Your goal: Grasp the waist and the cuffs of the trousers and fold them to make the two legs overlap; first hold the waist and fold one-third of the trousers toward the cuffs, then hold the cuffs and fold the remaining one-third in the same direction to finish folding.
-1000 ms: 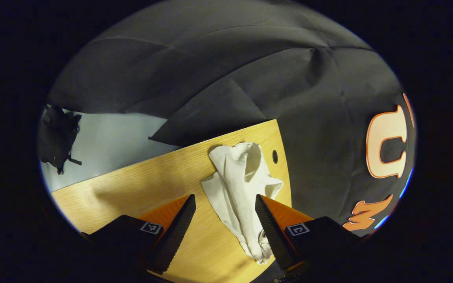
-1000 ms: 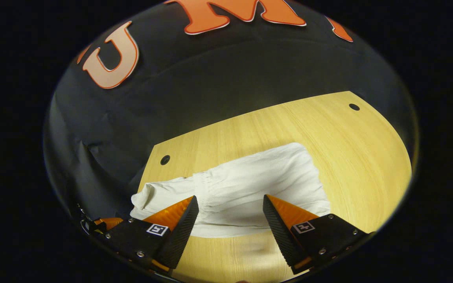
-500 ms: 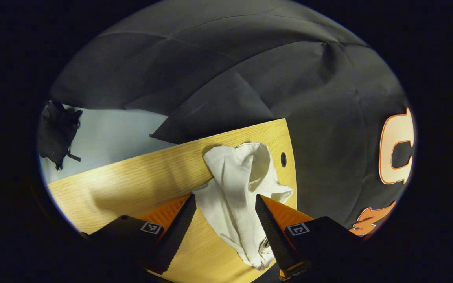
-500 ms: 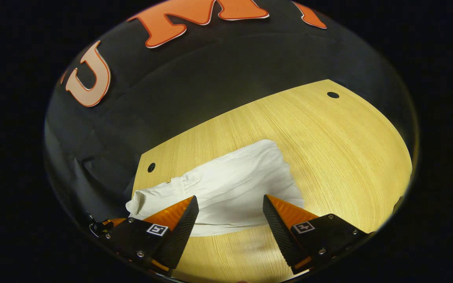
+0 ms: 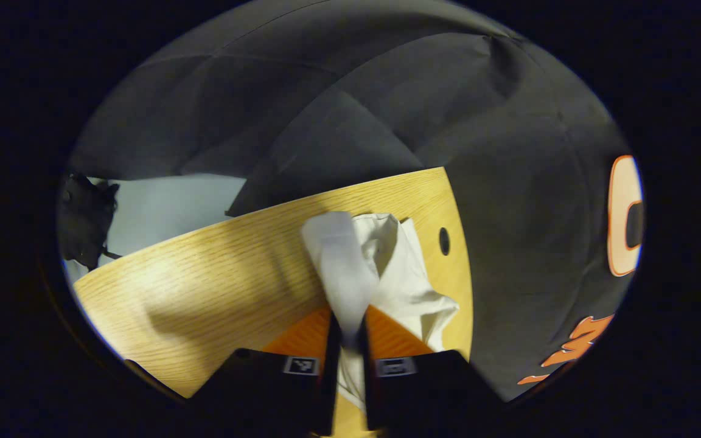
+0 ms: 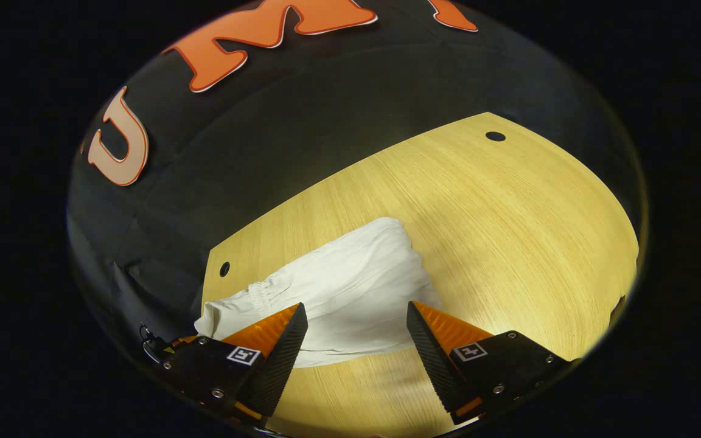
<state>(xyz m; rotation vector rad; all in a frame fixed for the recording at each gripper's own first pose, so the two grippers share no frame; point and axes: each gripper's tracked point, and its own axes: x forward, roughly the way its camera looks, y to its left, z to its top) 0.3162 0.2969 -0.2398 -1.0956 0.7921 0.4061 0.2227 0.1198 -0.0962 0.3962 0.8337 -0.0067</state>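
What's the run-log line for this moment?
left hand-held gripper: shut on trousers | right hand-held gripper: open above trousers | table: trousers lying

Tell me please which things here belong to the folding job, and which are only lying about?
For the job:
- white trousers
- left gripper, fingers shut on the trousers
- right gripper, fingers open above the trousers
- wooden table

Only lying about:
- dark bag on the pale floor

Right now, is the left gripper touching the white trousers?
Touching. In the left gripper view, the left gripper has both fingers closed on a fold of the trousers, the cloth pinched between them.
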